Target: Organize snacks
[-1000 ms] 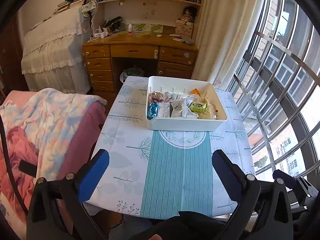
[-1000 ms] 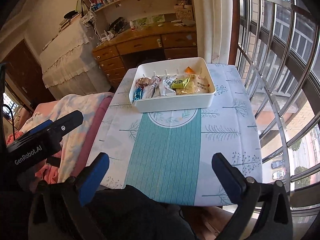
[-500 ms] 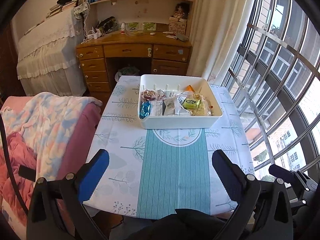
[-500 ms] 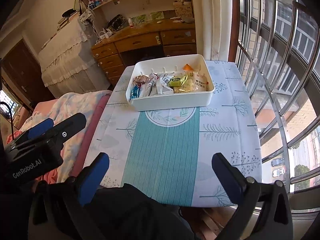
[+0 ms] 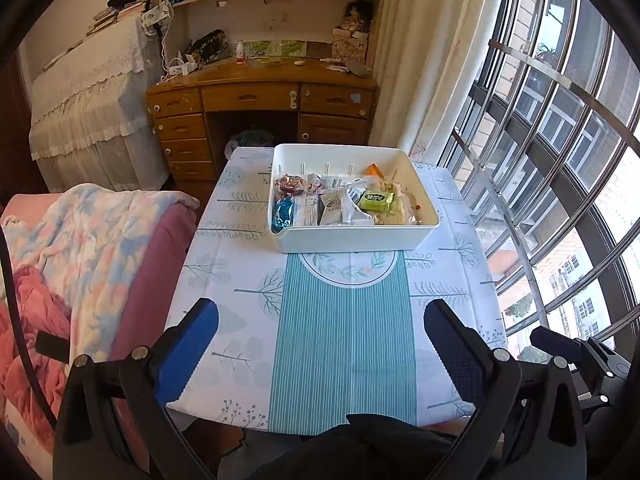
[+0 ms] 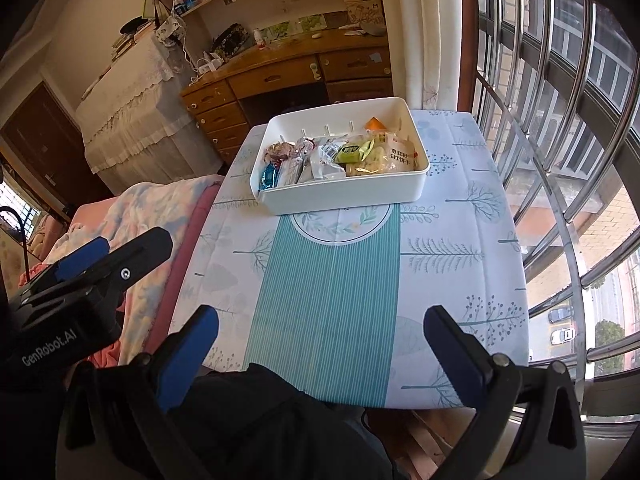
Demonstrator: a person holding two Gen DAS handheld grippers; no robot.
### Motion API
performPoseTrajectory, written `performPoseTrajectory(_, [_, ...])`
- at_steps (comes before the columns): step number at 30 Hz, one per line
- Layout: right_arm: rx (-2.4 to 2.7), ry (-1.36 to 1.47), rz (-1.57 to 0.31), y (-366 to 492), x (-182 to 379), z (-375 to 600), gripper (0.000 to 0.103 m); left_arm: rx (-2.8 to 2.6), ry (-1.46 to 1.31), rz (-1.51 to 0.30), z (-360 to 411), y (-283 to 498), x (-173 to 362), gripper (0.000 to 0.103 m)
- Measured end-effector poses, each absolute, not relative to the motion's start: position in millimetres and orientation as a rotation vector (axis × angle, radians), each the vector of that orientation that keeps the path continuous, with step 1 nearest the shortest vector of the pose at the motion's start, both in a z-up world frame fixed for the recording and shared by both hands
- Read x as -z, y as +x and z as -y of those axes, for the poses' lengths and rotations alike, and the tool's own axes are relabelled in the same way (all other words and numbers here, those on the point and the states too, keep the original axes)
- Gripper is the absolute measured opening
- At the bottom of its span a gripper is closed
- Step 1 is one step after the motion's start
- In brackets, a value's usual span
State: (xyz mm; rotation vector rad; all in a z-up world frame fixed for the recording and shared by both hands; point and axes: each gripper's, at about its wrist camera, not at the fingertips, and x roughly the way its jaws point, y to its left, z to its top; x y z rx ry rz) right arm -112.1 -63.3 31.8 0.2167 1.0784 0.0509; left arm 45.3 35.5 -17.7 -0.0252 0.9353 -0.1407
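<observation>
- Your snacks [image 5: 344, 204] all sit in the bin [image 5: 356, 238], upper centre; the cloth looks bare, so probably finished.
- Left gripper [image 5: 320, 336] and right gripper [image 6: 320, 336] gape wide, holding nothing.

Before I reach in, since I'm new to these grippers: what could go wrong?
The snacks overlap in the white bin; closing on the green packet may also catch the clear cookie bag under it. The bin sits loose on the tablecloth, so a push could slide it or bunch the cloth. Both the left gripper and right gripper are open and far back.
</observation>
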Motion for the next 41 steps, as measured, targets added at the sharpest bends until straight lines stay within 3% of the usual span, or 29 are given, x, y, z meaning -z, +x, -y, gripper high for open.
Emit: performPoseTrajectory(41, [-0.083,0.215,-1.094,-117,-29,66,0.103,0.117,-0.020,-0.943,-36,31,19,0.102])
